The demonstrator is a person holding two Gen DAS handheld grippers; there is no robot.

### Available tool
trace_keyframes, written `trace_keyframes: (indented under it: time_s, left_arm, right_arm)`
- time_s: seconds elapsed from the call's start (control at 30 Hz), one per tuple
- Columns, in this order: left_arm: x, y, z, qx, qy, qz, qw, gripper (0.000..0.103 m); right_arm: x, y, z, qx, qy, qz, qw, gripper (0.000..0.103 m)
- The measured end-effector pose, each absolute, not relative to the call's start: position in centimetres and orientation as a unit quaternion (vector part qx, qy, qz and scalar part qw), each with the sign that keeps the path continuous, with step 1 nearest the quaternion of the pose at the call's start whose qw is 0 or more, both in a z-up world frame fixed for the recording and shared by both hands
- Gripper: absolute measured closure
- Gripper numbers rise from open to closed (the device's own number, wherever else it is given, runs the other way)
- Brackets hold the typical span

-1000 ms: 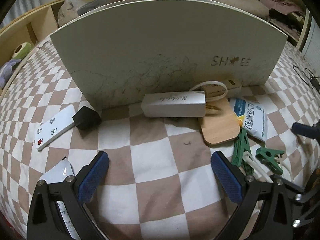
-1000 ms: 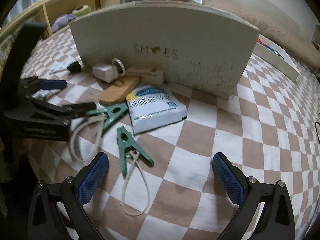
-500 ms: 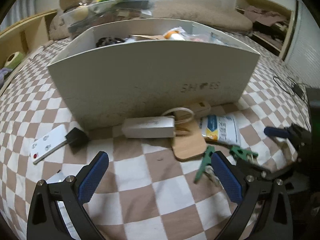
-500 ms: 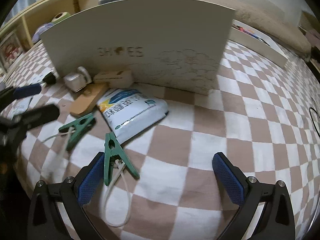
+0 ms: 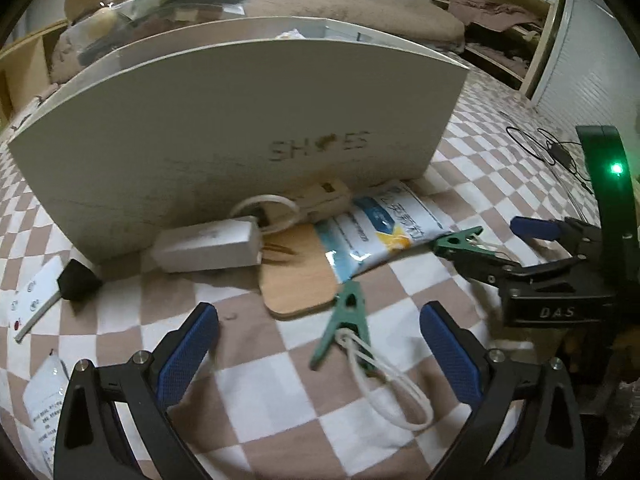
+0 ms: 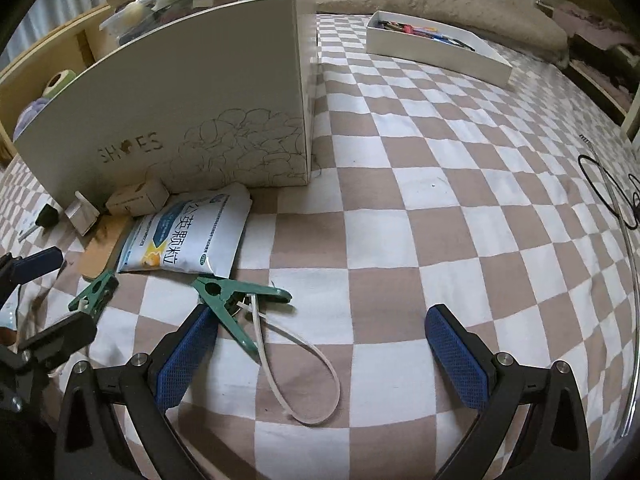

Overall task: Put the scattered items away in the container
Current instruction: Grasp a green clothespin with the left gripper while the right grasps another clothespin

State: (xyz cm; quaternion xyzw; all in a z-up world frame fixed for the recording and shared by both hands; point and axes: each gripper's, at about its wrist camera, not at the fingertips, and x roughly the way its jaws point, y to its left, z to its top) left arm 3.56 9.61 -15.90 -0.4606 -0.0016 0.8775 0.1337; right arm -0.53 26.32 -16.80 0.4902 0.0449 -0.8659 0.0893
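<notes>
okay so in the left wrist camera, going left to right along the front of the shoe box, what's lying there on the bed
White remote → black block → long white box → wooden board → blue-and-white packet → green clip by the right claw.

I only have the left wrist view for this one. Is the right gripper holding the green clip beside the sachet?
Observer: No. The right wrist view shows the right gripper open, and the green clip lies loose by its left pad.
Operator: Is anything lying past the shoe box?
Observer: Yes. A white tray of what look like pens sits beyond the right end of the shoe box.
Operator: Is the box front plain apart from the lettering?
Observer: No. A flower line drawing covers its right part.
</notes>
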Motion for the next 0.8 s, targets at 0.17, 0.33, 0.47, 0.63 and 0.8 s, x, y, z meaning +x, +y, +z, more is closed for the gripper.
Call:
trace_keyframes:
  time_s: [0.17,0.33,0.47,0.63,0.8]
  left_arm:
    - [3.4,9.7,-16.8,-0.479,-0.001,0.868,0.13,0.022]
    - [3.6,9.9,-16.9,-0.478,0.002,0.87,0.122,0.024]
    - [3.8,9.3,-16.7,-0.469,-0.001,0.876,0.114,0.048]
    - [4.2,9.1,-16.5,-0.466,0.004,0.876,0.125,0.063]
    - [4.3,9.1,-16.4,-0.464,0.003,0.876,0.13,0.065]
  right_arm:
    - [-0.5,26.3,-16.8,0.49,0.047,-0.866,0.088,0.0]
    - [0.1,26.9,-16.8,0.49,0.05,-0.867,0.083,0.0]
    - [0.3,26.3,-16.5,0.486,0.06,-0.867,0.092,0.0]
    - [1.1,24.9,-16.2,0.466,0.099,-0.874,0.098,0.0]
    - [1.3,24.2,-16.4,0.469,0.097,-0.868,0.134,0.014]
